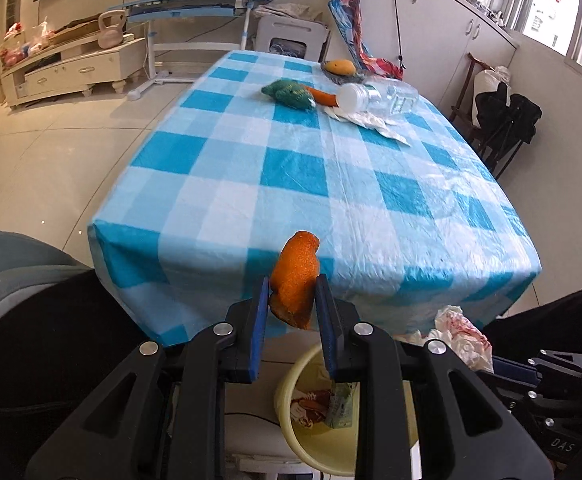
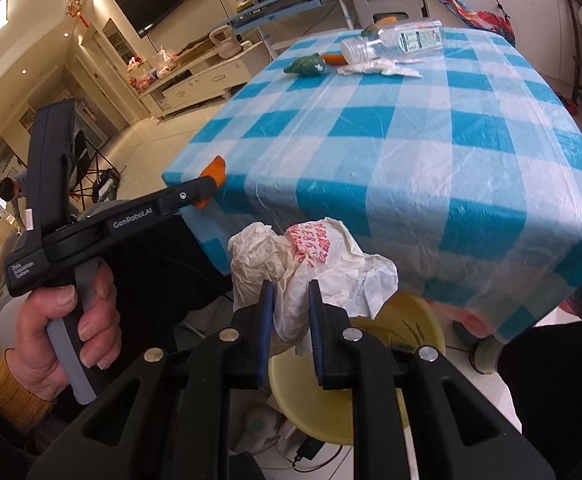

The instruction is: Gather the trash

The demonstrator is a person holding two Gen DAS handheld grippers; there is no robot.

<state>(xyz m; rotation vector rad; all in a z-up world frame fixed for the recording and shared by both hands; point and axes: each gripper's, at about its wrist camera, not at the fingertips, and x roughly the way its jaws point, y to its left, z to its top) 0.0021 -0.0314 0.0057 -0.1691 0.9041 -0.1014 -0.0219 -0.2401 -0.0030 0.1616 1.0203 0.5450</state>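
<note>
Hanging above the yellow bin [image 1: 291, 436]: left gripper [image 1: 293, 300] pinching orange peel [image 1: 295, 276]; right gripper [image 2: 291, 304] clamping crumpled white bag [image 2: 323, 264]. Farther, on checked worktop [image 1: 331, 184]: tissue [image 1: 367, 122], clear bottle [image 1: 379, 98], knitted carrot [image 1: 295, 94], mango [image 1: 341, 67].

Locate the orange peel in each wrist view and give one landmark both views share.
Left wrist: the curled orange peel sits bottom centre, clamped in the left tool.
Right wrist: it shows at centre left, beside the table corner.
Shared landmark: the blue-and-white checked tablecloth.
</note>
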